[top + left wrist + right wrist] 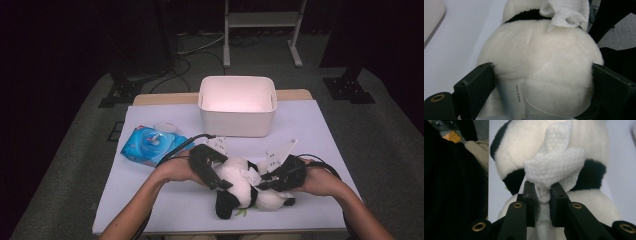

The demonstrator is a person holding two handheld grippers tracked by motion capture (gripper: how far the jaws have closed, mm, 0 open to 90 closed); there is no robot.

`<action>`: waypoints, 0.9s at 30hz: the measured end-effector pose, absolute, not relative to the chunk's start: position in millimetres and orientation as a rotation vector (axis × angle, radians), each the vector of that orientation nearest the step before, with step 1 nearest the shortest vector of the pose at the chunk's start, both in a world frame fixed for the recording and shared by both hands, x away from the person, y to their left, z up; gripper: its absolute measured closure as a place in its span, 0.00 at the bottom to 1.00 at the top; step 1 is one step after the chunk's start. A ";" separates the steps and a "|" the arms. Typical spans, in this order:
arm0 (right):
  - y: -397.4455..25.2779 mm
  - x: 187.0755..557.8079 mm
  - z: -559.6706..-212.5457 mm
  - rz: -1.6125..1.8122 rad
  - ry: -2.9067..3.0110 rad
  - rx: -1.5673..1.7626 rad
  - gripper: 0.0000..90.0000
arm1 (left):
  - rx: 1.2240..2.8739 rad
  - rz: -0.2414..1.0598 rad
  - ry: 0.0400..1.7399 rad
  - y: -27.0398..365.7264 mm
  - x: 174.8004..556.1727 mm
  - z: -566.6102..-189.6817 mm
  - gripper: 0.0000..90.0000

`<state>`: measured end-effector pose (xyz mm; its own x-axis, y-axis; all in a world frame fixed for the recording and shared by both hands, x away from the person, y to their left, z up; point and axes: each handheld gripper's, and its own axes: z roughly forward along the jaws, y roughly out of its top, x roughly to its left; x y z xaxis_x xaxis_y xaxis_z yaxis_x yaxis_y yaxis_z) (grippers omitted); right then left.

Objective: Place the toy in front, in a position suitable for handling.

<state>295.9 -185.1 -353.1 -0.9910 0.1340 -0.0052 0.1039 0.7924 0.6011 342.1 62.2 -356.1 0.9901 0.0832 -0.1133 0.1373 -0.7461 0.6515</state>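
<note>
A toy panda [245,187] lies near the front edge of the bench [310,125]. The left hand-held gripper [212,170] squeezes its white body; the right hand-held gripper [267,181] pinches a white wipe [556,167] against it. Farther back sit a blue wipe packet [150,145] and a white bin [237,107].

**Around the white bin**

A white bin [237,125] stands open and empty at the far middle of a pale sheet [320,135] covering the table. Left of the bin and nearer the person lies a blue wipes packet [150,145], with a small pale round lid [165,127] touching its far edge. Beyond the bin, on grey carpet, stand a white-framed stand [262,20] and loose cables [195,47].
</note>
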 end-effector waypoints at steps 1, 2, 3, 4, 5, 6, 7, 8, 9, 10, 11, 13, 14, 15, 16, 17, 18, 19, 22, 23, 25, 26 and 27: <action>-183.7 295.3 -354.4 0.981 2.930 0.185 0.85 | 2.418 -0.103 0.149 62.1 342.4 -356.7 0.09; -182.6 294.6 -355.1 0.982 2.934 0.185 0.85 | 2.418 -0.103 0.145 62.6 342.5 -357.1 0.09; -182.3 294.5 -355.0 0.980 2.933 0.179 0.85 | 2.410 -0.105 0.156 63.2 342.2 -357.6 0.09; -182.4 294.4 -354.2 0.978 2.925 0.171 0.85 | 2.407 -0.109 0.159 63.9 341.9 -358.2 0.09; -182.5 294.5 -352.8 0.978 2.923 0.166 0.85 | 2.405 -0.111 0.153 64.2 341.5 -358.6 0.09; -182.4 295.1 -350.8 0.981 2.921 0.157 0.85 | 2.394 -0.114 0.160 63.8 340.2 -359.5 0.10; -181.9 296.0 -348.4 0.992 2.917 0.150 0.85 | 2.384 -0.117 0.167 63.1 338.9 -360.1 0.10; -180.2 296.8 -346.0 1.006 2.912 0.141 0.85 | 2.386 -0.114 0.157 62.5 338.0 -360.2 0.10; -177.0 297.2 -343.9 1.005 2.917 0.133 0.85 | 2.389 -0.102 0.147 61.9 336.9 -360.1 0.10; -172.7 297.6 -342.1 1.005 2.917 0.115 0.85 | 2.392 -0.099 0.146 61.6 336.1 -359.9 0.10; -168.0 298.6 -340.4 1.010 2.915 0.097 0.85 | 2.394 -0.095 0.143 61.5 335.5 -359.7 0.10; -158.0 300.2 -336.8 1.007 2.919 0.068 0.85 | 2.392 -0.088 0.141 61.9 334.5 -359.8 0.10; -153.3 301.2 -334.7 1.017 2.914 0.057 0.85 | 2.392 -0.088 0.141 61.9 334.5 -359.8 0.10; -147.1 302.5 -332.4 1.024 2.915 0.043 0.85 | 2.393 -0.086 0.137 62.5 333.7 -359.9 0.10; -143.2 303.7 -331.4 1.021 2.914 0.028 0.85 | 2.391 -0.087 0.136 62.9 333.6 -360.0 0.10; -138.3 305.3 -330.1 1.027 2.910 0.017 0.85 | 2.385 -0.087 0.135 63.3 333.5 -360.6 0.10; -134.0 306.8 -329.1 1.037 2.914 0.017 0.85 | 2.381 -0.086 0.136 64.0 333.3 -361.2 0.10; -130.0 308.6 -328.7 1.046 2.914 0.013 0.85 | 2.377 -0.086 0.139 65.0 333.0 -362.1 0.10; -123.6 313.7 -328.6 1.049 2.931 0.010 0.85 | 2.364 -0.083 0.153 68.9 332.3 -363.7 0.11; -124.5 315.2 -328.2 1.050 2.935 0.013 0.85 | 2.360 -0.085 0.154 69.5 332.3 -364.1 0.12; -129.0 316.9 -327.6 1.060 2.927 0.028 0.85 | 2.351 -0.095 0.162 70.1 332.6 -364.8 0.12; -131.1 317.3 -327.5 1.060 2.922 0.034 0.85 | 2.350 -0.096 0.159 69.8 333.2 -364.7 0.12; -134.0 317.6 -327.7 1.057 2.916 0.041 0.85 | 2.352 -0.098 0.157 69.2 333.8 -364.5 0.12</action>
